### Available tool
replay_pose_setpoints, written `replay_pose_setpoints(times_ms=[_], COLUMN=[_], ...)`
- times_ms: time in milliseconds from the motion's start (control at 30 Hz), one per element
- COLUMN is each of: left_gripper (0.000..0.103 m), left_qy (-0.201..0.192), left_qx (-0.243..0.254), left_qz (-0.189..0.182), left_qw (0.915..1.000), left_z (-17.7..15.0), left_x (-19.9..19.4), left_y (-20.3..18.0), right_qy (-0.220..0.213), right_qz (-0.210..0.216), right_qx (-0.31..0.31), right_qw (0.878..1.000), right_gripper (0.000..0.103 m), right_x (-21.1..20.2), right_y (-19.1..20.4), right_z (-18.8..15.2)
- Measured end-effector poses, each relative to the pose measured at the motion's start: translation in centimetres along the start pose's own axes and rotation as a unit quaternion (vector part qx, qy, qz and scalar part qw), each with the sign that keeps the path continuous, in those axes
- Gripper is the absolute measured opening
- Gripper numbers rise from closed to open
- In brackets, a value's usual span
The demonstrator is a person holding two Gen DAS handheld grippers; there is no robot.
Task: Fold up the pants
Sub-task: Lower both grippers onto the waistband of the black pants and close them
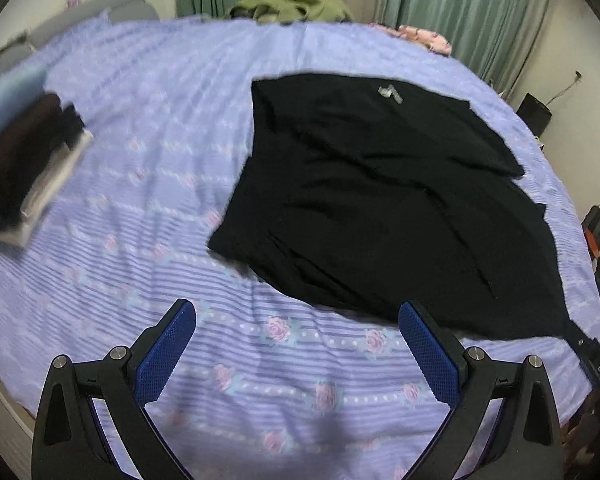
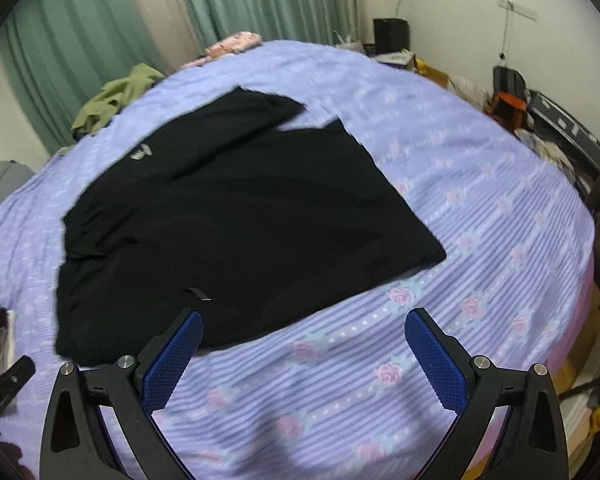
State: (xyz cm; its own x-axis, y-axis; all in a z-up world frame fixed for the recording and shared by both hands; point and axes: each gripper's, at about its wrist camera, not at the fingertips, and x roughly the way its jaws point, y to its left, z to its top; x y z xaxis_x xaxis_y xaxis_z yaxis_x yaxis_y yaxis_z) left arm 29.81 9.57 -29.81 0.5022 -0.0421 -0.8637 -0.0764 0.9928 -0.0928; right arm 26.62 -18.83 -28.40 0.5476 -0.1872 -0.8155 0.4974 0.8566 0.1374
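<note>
Black pants (image 1: 380, 208) spread flat on a bed (image 1: 160, 120), over a purple striped bedsheet (image 1: 260, 380) with pink roses. A small grey logo (image 1: 390, 92) near the far edge of the pants. Pants a bit folded over, with wrinkles and one leg end poking out at the far right. Left gripper (image 1: 298, 344) wide open, holding nothing, both blue pads (image 1: 168, 356) up above the sheet, just near the close edge of the pants. Right gripper (image 2: 304, 348) wide open too, empty, its left blue pad (image 2: 172, 360) over the near edge of the pants; touching or not, cannot tell. A stack of folded clothes (image 1: 28, 168) far to the left on the bed, well apart from the pants, brown and black on top, white at the bottom. A green garment (image 1: 292, 6) bunched at the far side of the bed, and something pink (image 1: 420, 36) at the far corner. Green curtains (image 1: 460, 12) behind the bed. A black speaker box (image 2: 392, 34) by the white wall, with boxes and clutter (image 2: 512, 96) on the right side of the room. Picture a bit blurry all over.
</note>
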Motion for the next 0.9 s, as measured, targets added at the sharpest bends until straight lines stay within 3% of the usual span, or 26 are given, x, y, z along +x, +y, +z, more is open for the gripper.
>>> replay_pose_setpoints(times_ms=[133, 333, 567, 633, 667, 700, 767, 800, 833, 867, 900], left_gripper=[0.103, 0.103, 0.102, 0.094, 0.082, 0.064, 0.044, 0.033, 0.027, 0.016, 0.009], left_qy=[0.027, 0.053, 0.075, 0.074, 0.074, 0.070, 0.069, 0.068, 0.070, 0.071, 0.070], left_qx=[-0.033, -0.043, -0.088, -0.091, -0.093, -0.095, -0.091, -0.088, -0.080, -0.076, -0.072], left_qz=[-0.027, -0.033, -0.049, -0.050, -0.053, -0.059, -0.058, -0.059, -0.067, -0.073, -0.087], left_qw=[0.9987, 0.9971, 0.9920, 0.9919, 0.9916, 0.9913, 0.9918, 0.9920, 0.9921, 0.9918, 0.9912], left_z=[0.3, 0.2, 0.7, 0.9, 1.2, 1.3, 1.8, 1.9, 2.1, 2.2, 2.5], left_x=[3.8, 8.2, 10.8, 10.8, 10.6, 10.2, 9.6, 9.4, 9.0, 8.7, 8.2], left_y=[0.5, 0.6, 0.8, 0.7, 0.7, 0.7, 0.4, 0.2, 0.0, -0.1, -0.3], right_qy=[0.012, 0.020, 0.015, 0.018, 0.018, 0.017, 0.020, 0.024, 0.025, 0.029, 0.032], right_qz=[0.002, 0.001, -0.009, -0.016, -0.022, -0.027, -0.036, -0.040, -0.042, -0.040, -0.029], right_qx=[0.031, 0.043, 0.036, 0.034, 0.032, 0.031, 0.028, 0.021, 0.014, 0.009, 0.011], right_qw=[0.999, 0.999, 0.999, 0.999, 0.999, 0.999, 0.999, 0.999, 0.999, 0.999, 0.999], right_gripper=[0.100, 0.098, 0.098, 0.091, 0.083, 0.078, 0.051, 0.043, 0.024, 0.014, 0.013], right_x=[3.5, 7.3, 9.6, 10.1, 10.1, 10.0, 9.5, 9.4, 9.2, 8.8, 8.4], right_y=[-1.2, -1.8, -1.9, -1.8, -1.7, -1.7, -1.8, -1.8, -1.8, -1.7, -1.6], right_z=[-0.1, 0.1, 0.6, 1.0, 1.2, 1.4, 2.1, 2.4, 2.6, 3.0, 3.3])
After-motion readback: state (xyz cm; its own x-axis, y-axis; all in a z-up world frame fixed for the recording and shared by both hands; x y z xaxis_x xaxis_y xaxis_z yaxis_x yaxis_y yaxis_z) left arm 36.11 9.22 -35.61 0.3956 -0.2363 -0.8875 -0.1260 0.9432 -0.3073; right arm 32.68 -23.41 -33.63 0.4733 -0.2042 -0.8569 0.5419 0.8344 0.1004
